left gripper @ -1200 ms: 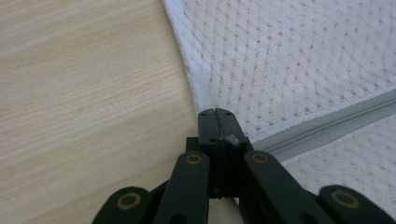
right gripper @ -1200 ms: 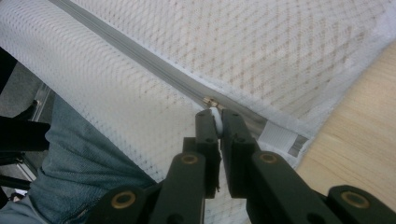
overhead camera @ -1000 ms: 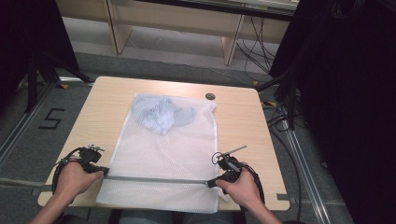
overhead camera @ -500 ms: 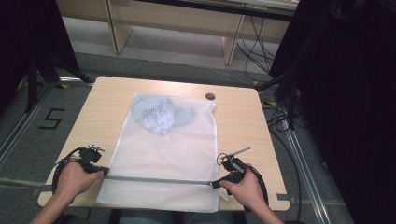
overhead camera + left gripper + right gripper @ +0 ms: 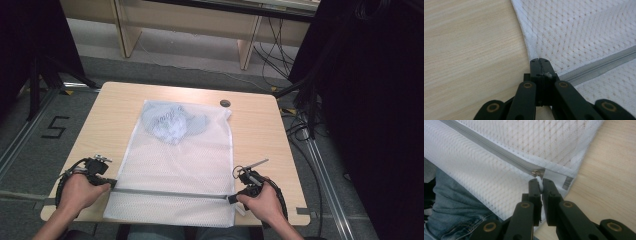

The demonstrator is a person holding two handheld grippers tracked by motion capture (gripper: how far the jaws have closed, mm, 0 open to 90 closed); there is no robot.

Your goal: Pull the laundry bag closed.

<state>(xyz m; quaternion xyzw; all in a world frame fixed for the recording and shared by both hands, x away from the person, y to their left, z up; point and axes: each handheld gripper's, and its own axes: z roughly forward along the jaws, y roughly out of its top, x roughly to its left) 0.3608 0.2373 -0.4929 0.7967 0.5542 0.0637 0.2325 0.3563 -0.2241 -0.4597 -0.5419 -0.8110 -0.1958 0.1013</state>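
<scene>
A white mesh laundry bag (image 5: 180, 165) lies flat on the wooden counter (image 5: 260, 135), its near edge overhanging the counter's front, with a bluish garment (image 5: 170, 122) bunched inside at the far end and a grey zipper (image 5: 170, 192) running across near the person's side. The left gripper (image 5: 539, 65), jaws clenched, pinches the bag's fabric at the zipper's left end, beside the bag's side hem. The right gripper (image 5: 540, 184), jaws clenched, grasps the white zipper pull (image 5: 539, 180) at the zipper's right end, next to a white fabric tab (image 5: 555, 178).
</scene>
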